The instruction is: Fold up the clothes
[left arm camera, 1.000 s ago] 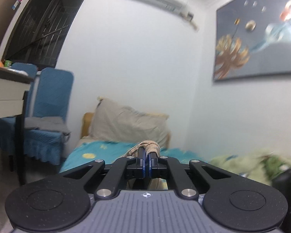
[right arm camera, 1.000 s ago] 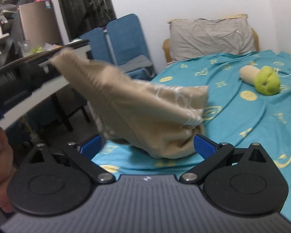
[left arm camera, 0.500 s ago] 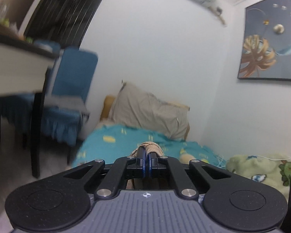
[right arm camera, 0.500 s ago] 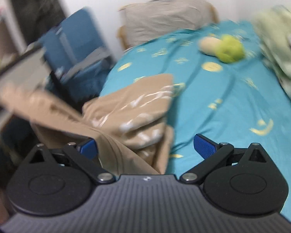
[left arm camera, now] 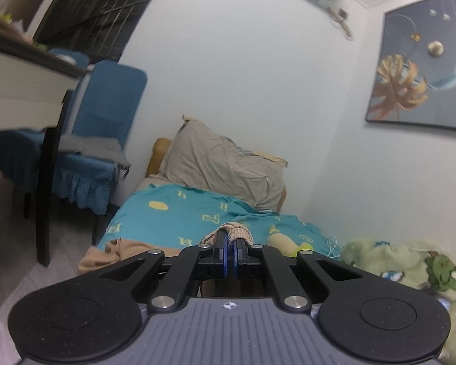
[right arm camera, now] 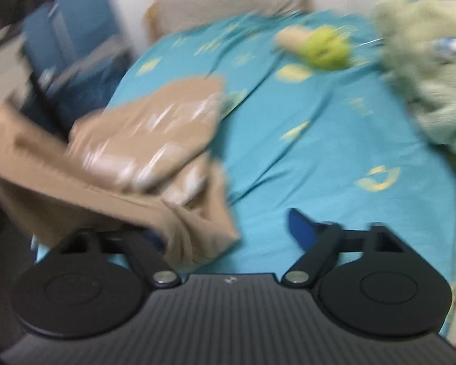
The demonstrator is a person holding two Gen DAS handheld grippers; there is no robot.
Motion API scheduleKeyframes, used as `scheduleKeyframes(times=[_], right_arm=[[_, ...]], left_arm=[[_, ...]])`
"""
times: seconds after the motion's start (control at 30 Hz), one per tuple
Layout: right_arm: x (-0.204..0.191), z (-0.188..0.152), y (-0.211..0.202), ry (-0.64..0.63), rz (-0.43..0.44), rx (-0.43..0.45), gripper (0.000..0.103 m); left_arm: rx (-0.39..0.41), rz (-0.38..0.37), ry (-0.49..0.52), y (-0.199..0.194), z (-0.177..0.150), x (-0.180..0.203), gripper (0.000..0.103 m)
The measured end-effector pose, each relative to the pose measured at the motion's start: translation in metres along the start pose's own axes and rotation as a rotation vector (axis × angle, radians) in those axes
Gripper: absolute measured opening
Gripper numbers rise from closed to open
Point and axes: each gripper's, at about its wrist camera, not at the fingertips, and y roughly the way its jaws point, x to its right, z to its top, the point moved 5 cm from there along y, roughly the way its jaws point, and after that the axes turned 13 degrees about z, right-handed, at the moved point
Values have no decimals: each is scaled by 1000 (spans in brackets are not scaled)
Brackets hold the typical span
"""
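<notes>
A tan garment (right arm camera: pixel 143 140) lies crumpled at the left edge of the teal bed (right arm camera: pixel 319 140); the right wrist view is blurred. One end rises off to the left. My left gripper (left arm camera: pixel 230 243) is shut on the garment's ribbed hem (left arm camera: pixel 237 231), holding it low over the bed, and more tan cloth (left arm camera: pixel 118 249) sags below it. My right gripper (right arm camera: pixel 225 228) hovers over the near end of the garment, its jaws closing. A fold of tan cloth covers the left finger and reaches between the jaws. The blue right fingertip (right arm camera: pixel 298 228) is bare over the sheet.
A beige pillow (left arm camera: pixel 225 170) leans at the head of the bed. A yellow-green plush toy (right arm camera: pixel 322 45) and a pale green blanket (right arm camera: pixel 425 70) lie on the right. Blue chairs (left arm camera: pixel 106 115) and a dark-legged table (left arm camera: pixel 24 88) stand left of the bed.
The garment has come down from the air onto the bed's left edge. My right gripper tipped downward and its jaws narrowed. My left gripper sank and rolled, still holding the hem.
</notes>
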Motion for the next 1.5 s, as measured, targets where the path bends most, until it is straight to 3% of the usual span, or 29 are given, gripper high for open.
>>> scheduleKeyframes(times=[0.1, 0.13, 0.3, 0.4, 0.43, 0.47, 0.53, 0.63, 0.73, 0.8, 0.9, 1.0, 1.1, 1.33, 1.5], right_arm=[[6, 24, -38, -8, -47, 239, 59], [8, 29, -43, -13, -47, 272, 57], [16, 31, -16, -24, 21, 127, 58], [14, 19, 6, 2, 74, -9, 58], [12, 15, 12, 13, 91, -50, 54], [10, 13, 13, 16, 101, -61, 33], [3, 15, 2, 5, 103, -11, 15], [-6, 21, -17, -5, 115, 78, 12], [-8, 35, -42, 30, 180, 212, 11], [-9, 41, -52, 49, 218, 250, 11], [-9, 45, -60, 59, 243, 278, 11], [-9, 46, -63, 76, 269, 287, 11], [-12, 47, -62, 72, 278, 284, 11], [-18, 44, -65, 41, 270, 289, 11], [-12, 37, -53, 42, 209, 211, 13]], left_arm=[[-17, 1, 14, 3, -4, 3, 4], [-20, 7, 24, 4, -5, 4, 4], [-79, 45, 18, 15, -12, 0, 4], [-126, 72, 6, 23, -18, -8, 4], [-139, 82, 9, 25, -20, -10, 4], [-153, 90, 18, 26, -22, -11, 4], [-157, 101, 36, 24, -26, -11, 5], [-175, 97, 80, 20, -30, -2, 8], [-191, 84, 124, 21, -37, 8, 19], [-206, 89, 150, 25, -43, 12, 33], [-251, 81, 166, 32, -54, 15, 49], [-279, 72, 174, 38, -64, 18, 56], [-267, 78, 155, 42, -65, 20, 69], [-258, 319, 34, 68, -62, -14, 69], [-216, 484, -60, 70, -52, -51, 71]])
